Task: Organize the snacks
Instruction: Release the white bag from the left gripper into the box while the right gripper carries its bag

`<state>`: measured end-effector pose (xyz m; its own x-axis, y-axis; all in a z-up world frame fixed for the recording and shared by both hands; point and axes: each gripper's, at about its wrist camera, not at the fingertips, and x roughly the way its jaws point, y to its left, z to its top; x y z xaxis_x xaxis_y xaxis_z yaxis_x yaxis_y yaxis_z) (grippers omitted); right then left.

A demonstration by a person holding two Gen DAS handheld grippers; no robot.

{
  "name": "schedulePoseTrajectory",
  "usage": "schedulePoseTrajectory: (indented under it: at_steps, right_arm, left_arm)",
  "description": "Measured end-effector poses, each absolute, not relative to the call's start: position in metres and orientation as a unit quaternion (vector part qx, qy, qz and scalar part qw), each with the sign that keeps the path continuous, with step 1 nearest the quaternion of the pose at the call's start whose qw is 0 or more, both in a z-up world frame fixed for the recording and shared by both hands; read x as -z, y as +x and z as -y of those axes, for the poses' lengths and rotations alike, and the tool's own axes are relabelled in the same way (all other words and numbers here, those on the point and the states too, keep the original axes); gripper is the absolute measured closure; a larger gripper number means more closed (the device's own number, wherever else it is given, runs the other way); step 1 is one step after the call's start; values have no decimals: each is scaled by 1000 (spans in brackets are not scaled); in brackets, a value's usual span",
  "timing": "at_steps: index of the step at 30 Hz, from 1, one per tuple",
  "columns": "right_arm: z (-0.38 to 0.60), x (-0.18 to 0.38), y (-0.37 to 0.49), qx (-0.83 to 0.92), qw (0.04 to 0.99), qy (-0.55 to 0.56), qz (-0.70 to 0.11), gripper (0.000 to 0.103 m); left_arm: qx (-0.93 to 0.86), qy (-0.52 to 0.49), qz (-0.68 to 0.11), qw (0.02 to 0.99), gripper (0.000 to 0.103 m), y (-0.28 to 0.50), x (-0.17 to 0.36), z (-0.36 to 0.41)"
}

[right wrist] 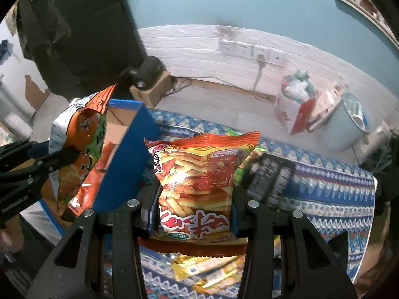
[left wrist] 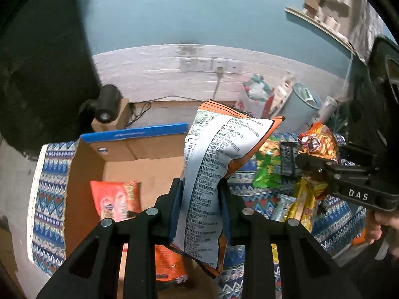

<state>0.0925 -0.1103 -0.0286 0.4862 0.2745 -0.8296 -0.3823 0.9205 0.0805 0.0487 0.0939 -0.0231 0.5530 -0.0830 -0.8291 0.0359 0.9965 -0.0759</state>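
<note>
Cardboard box [left wrist: 129,157] sits left of snack packets [left wrist: 268,172] on tablecloth [left wrist: 49,194].

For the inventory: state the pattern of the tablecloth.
The tablecloth has blue, white and red zigzag bands, clearest in the right wrist view.

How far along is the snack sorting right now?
Done: at least one orange packet already lies in the cardboard box. In hand: the left gripper is shut on a white-backed chip bag, and the right gripper is shut on a red fries bag, both raised near the box. Left: a green bag, a black packet and yellow packets still sit on the patterned cloth.
</note>
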Motion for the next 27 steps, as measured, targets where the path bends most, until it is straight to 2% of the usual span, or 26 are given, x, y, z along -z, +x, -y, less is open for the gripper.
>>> schedulePoseTrajectory:
  at_steps: [13,27]
  right_arm:
    - [37,31,99,-232,848,-80,-471,61]
    - [-27,42,95,-275,829,-101,-475,61]
  left_arm:
    - [-38,-58,-476,877,74,40,33,-163]
    - [-97,-85,-533,836,73,26,69,-208]
